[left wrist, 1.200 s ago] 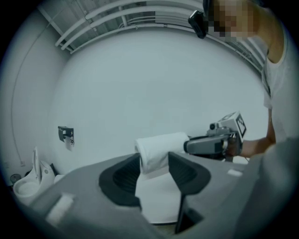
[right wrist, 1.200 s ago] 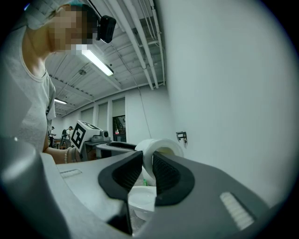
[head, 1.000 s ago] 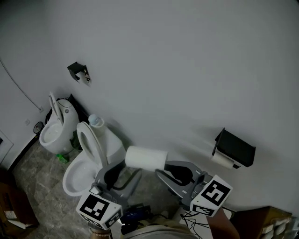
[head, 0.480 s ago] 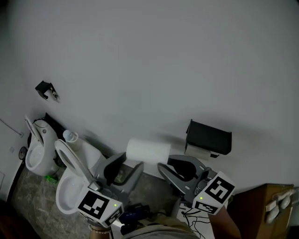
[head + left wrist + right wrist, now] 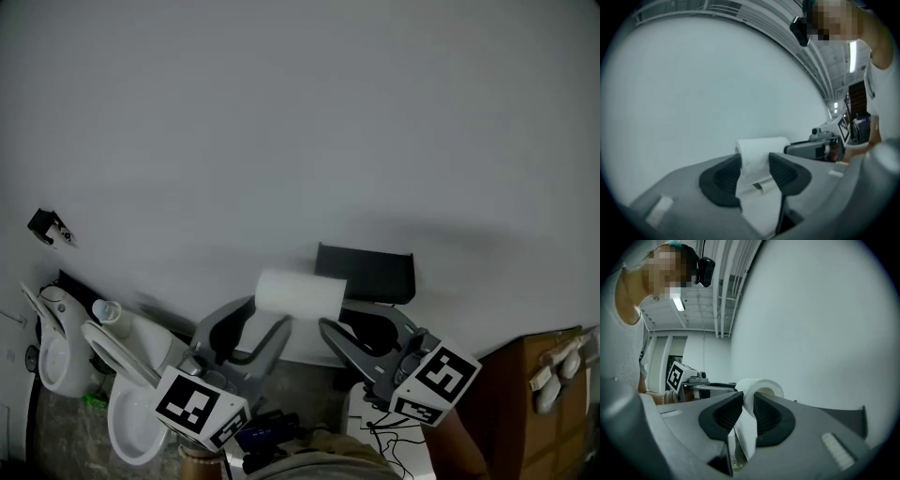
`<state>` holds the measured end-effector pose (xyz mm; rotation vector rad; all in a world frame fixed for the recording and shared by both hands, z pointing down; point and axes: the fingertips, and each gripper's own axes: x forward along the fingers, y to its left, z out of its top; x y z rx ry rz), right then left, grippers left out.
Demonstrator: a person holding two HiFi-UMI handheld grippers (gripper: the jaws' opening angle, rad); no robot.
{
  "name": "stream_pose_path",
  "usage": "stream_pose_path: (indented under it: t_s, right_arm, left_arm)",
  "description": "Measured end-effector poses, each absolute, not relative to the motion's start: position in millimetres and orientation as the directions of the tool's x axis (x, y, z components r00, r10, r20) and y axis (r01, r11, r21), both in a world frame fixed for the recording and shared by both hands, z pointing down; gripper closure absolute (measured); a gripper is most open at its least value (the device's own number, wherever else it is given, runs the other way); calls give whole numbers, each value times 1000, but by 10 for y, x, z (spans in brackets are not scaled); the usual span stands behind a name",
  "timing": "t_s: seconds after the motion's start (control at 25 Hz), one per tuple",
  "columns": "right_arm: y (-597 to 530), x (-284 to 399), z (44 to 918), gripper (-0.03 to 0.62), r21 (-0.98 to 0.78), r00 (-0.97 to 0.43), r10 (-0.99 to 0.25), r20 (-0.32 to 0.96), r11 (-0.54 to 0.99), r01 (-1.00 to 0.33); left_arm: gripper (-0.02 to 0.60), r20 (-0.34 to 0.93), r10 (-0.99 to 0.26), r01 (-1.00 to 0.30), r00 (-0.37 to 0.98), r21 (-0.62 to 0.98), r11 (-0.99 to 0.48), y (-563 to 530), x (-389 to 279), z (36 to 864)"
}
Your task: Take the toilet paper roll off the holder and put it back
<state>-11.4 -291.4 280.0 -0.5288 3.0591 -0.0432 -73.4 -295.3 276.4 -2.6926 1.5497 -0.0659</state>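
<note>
toilet paper roll [image 5: 300, 292] grasped by both left gripper [image 5: 262, 317] and right gripper [image 5: 349, 321], black wall holder [image 5: 375, 272] just beside

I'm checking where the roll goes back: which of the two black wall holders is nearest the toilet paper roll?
The black holder just behind the toilet paper roll, mid head view. The other holder is small and far off at the left edge.

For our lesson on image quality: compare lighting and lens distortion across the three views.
Head view: dim and grainy, with a soft shadow on the wall around the holder. Left gripper view: fisheye with black corners, straight edges bowed, roll fairly sharp. Right gripper view: same fisheye; a ceiling lamp glares.
</note>
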Motion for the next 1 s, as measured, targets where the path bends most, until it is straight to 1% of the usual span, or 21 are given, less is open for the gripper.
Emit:
stream_pose_path:
  t_s: [0.36,0.76,1.0]
  right_arm:
    - [-3243,330,2874,522,-47,-905,-425,-12,904,-424]
    - [-3511,519,3003,522,-95,-877,-479,41,872,-480]
    - [-3556,525,3037,519,-60,-840,-533,100,840,-540]
  left_arm:
    - [397,50,-811,-811,583,-35,-584,-3327,-284,2855]
    - [391,104,-798,-799,594,-38,-600,-3645,-72,3013]
    - [391,105,-790,-792,604,-30,-610,-3680,-63,3047]
